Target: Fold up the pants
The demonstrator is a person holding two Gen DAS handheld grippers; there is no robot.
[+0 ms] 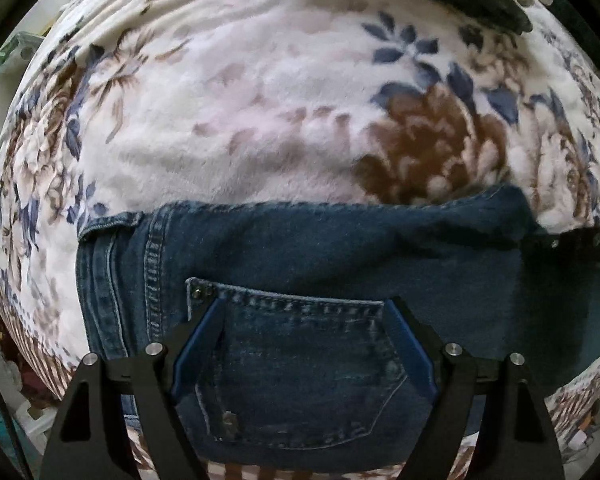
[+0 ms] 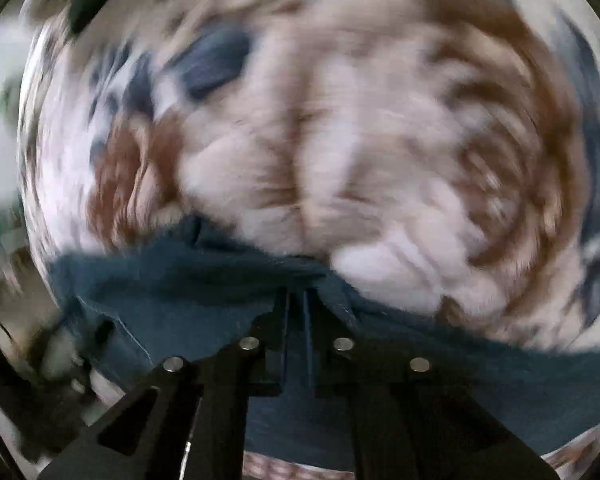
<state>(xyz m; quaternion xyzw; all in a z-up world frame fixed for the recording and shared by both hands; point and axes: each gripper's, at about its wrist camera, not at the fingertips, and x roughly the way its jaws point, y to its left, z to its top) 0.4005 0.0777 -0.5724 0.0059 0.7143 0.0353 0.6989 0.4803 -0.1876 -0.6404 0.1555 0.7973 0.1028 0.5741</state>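
Jeans lie folded on a floral blanket. Left gripper hangs spread over the back pocket; right gripper, blurred, pinches denim.

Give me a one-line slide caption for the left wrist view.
Open left gripper poised over the back pocket of folded jeans on a floral blanket.
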